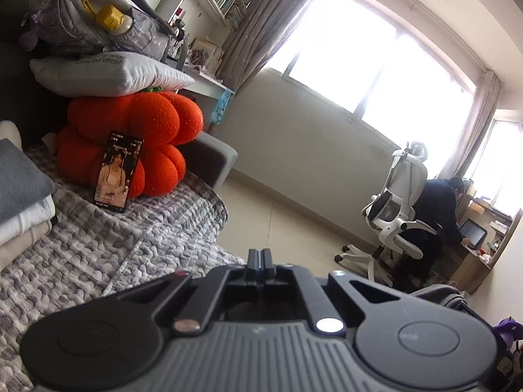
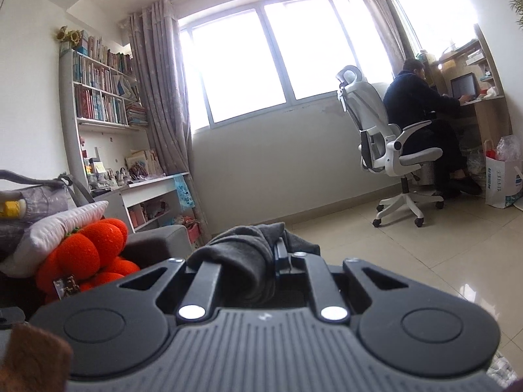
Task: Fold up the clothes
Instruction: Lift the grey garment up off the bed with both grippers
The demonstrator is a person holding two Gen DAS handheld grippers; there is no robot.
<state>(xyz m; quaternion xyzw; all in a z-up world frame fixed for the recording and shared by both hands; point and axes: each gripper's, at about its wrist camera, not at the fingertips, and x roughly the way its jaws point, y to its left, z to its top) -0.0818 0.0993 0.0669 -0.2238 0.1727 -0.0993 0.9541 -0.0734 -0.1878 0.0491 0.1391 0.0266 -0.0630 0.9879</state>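
Note:
In the right wrist view my right gripper (image 2: 276, 251) is shut on a dark grey garment (image 2: 242, 254), which bunches over the left finger and hides most of it. The gripper is raised, pointing across the room toward the window. In the left wrist view my left gripper (image 1: 261, 258) is shut with its two fingers pressed together and nothing between them, held above the front edge of a sofa covered by a grey pebble-pattern blanket (image 1: 98, 245). A stack of folded clothes (image 1: 23, 209), grey over white over beige, lies at the far left of the sofa.
An orange pumpkin cushion (image 1: 137, 137) with a phone (image 1: 116, 173) propped against it sits on the sofa, under a white pillow (image 1: 104, 72) and a grey bag (image 1: 94, 16). A person (image 2: 421, 111) sits in a white office chair (image 2: 385, 150) at a desk. Beige tiled floor (image 2: 392, 254) lies between.

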